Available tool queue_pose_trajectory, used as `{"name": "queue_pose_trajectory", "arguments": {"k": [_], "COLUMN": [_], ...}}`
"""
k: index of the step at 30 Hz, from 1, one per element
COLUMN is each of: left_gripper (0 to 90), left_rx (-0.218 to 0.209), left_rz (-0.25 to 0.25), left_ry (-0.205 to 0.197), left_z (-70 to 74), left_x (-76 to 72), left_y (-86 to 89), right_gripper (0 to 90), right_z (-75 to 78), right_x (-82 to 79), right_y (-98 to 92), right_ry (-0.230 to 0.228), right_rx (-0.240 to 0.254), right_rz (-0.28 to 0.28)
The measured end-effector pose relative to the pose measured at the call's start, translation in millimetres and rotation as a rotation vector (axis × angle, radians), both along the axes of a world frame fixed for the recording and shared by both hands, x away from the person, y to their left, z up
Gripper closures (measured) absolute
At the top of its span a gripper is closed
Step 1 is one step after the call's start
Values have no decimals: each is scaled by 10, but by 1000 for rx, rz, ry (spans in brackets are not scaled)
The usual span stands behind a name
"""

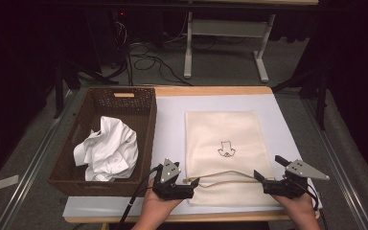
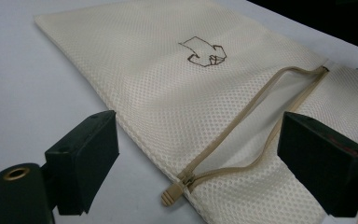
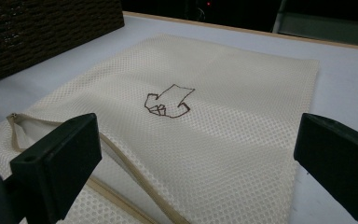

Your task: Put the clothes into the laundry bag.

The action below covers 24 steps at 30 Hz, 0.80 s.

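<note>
I hold my left gripper [image 1: 191, 184] and right gripper [image 1: 261, 178] wide open and empty at the near corners of the unzipped mesh laundry bag [image 1: 223, 143] on the tabletop [image 1: 170, 124], likely about to pinch its mouth open for the crumpled white shirt [image 1: 108, 148] in the wicker basket [image 1: 72, 184].

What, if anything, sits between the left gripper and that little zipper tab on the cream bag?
Nothing visible does. The left gripper is open, its jaws spread to either side of the zipper pull, which lies at the near corner of the mesh bag on bare table. The right gripper and the basket are off to the sides.
</note>
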<state>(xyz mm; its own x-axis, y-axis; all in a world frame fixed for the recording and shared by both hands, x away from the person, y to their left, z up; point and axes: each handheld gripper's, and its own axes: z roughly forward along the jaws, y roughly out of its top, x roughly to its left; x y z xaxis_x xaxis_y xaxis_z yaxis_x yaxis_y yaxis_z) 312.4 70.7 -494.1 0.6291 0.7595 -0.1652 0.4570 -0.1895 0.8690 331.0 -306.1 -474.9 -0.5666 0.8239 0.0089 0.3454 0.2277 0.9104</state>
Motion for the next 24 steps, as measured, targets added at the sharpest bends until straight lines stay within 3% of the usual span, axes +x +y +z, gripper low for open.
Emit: {"name": "queue_pose_trajectory", "arguments": {"k": [3,7,13,16,19,24], "left_gripper": [154,191,353,387,456,541], "left_rx": [-4,42,63,120,147,130], "left_rz": [-16,-18,-62,-60,-60,-54], "left_ry": [39,64,111,116,113,124], "left_z": [-50,-116,-199,-263,-290,-318], "left_x": [7,-32,-169,-253,-269,-269], "left_y": [3,3,-17,-74,-107,-120], "right_gripper": [15,20,32,35,39,46], "right_z": [-13,-11,-5,-9,-15,-18], "right_x": [9,14,7,11,16,11], "right_y": [-10,-32,-69,-72,-64,-61], "right_ry": [8,3,0,2,4,5], "right_rx": [-2,3,14,18,13,13], "right_rz": [0,1,-1,1,6,6]}}
